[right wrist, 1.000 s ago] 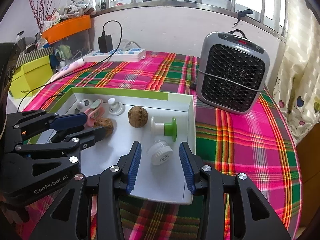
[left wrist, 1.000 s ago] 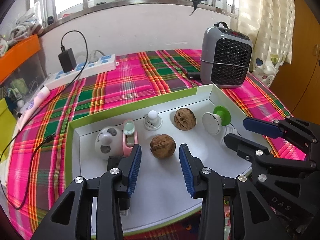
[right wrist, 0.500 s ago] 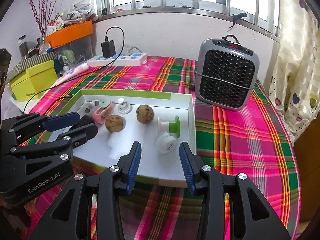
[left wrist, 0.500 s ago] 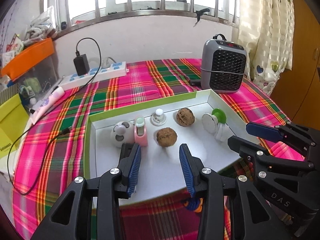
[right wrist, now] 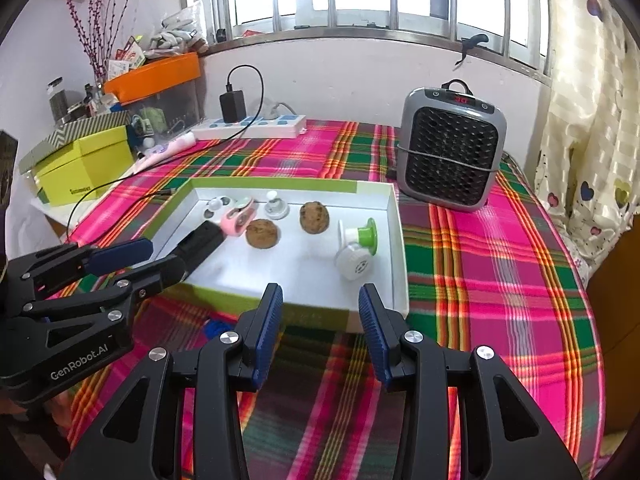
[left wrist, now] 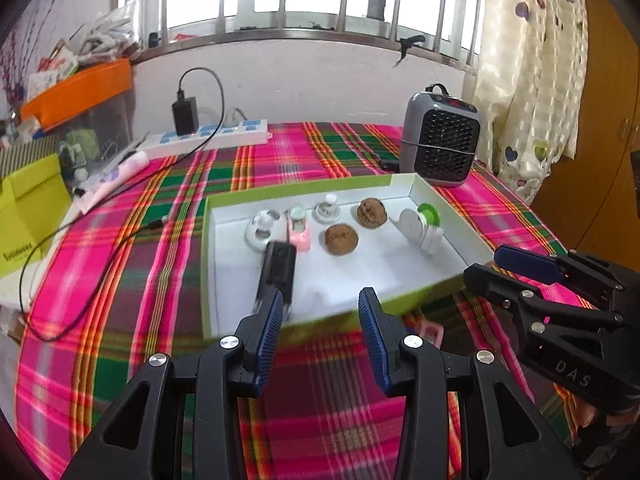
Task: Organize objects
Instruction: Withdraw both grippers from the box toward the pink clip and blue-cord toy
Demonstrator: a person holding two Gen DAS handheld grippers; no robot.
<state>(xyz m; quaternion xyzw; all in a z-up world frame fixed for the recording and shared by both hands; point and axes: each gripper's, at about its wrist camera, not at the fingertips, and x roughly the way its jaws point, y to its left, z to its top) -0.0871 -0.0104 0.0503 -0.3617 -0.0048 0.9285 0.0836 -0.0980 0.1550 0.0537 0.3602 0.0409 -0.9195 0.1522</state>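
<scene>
Walnuts and small toys sit inside the white tray with green walls, beyond both grippers. Left gripper and right gripper hang over the plaid tablecloth just short of the tray's near wall, fingers apart, holding nothing. A grey heater stands behind the tray.

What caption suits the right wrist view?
Two open grippers hover before a white tray holding two walnuts and small trinkets.
</scene>
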